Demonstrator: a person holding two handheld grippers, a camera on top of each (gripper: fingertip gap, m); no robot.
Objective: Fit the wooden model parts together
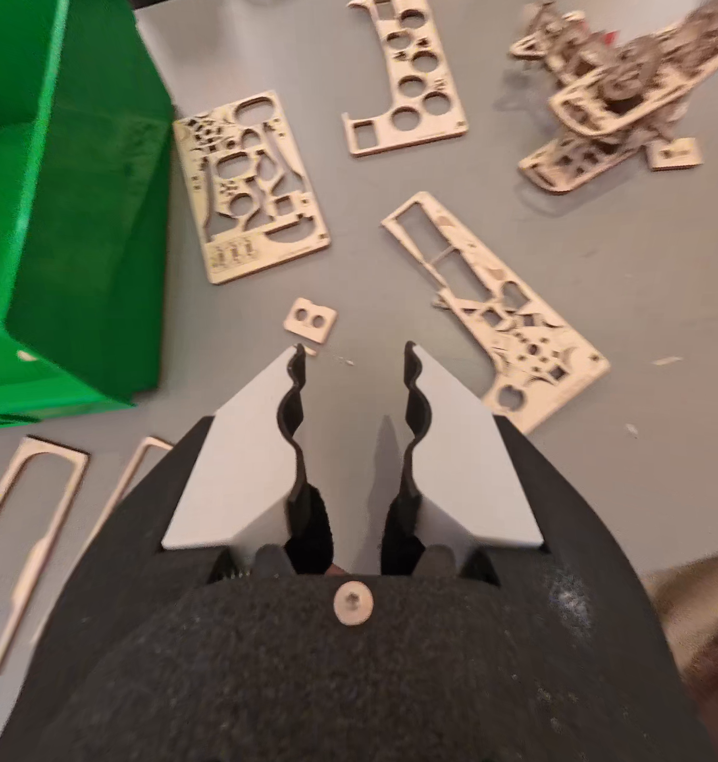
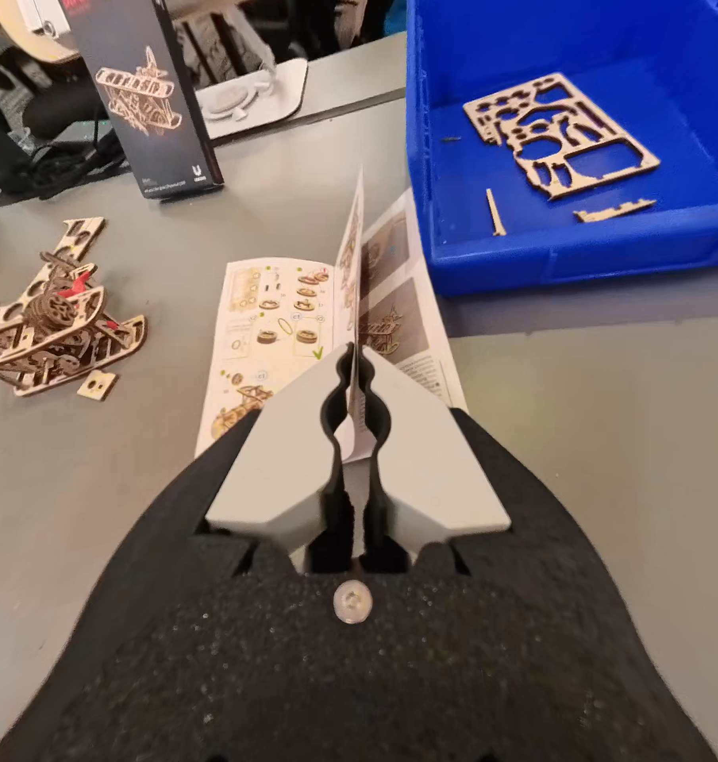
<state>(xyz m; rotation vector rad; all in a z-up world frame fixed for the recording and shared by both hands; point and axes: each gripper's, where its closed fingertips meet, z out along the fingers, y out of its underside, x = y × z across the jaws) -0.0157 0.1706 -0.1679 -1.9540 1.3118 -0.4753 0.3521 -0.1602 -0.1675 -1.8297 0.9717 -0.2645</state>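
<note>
Left tongs (image 1: pixel 353 350) agape, empty, right tongs (image 2: pixel 355 350) pinching booklet page (image 2: pixel 355 264), wooden model (image 1: pixel 613 95) blurred

The worktop (image 1: pixel 596 255) is showing plain grey. The punched-out sheets (image 1: pixel 250 185) are looking pale tan with dark-edged cut-outs, and the part-built plane model (image 2: pixel 56 330) is showing brown with red bits. One bin (image 1: pixel 60 206) is glowing green, another bin (image 2: pixel 514 255) bright blue. The box (image 2: pixel 151 103) is looking black, and the tongs (image 1: pixel 353 350) are showing light grey with black wavy pads.
</note>
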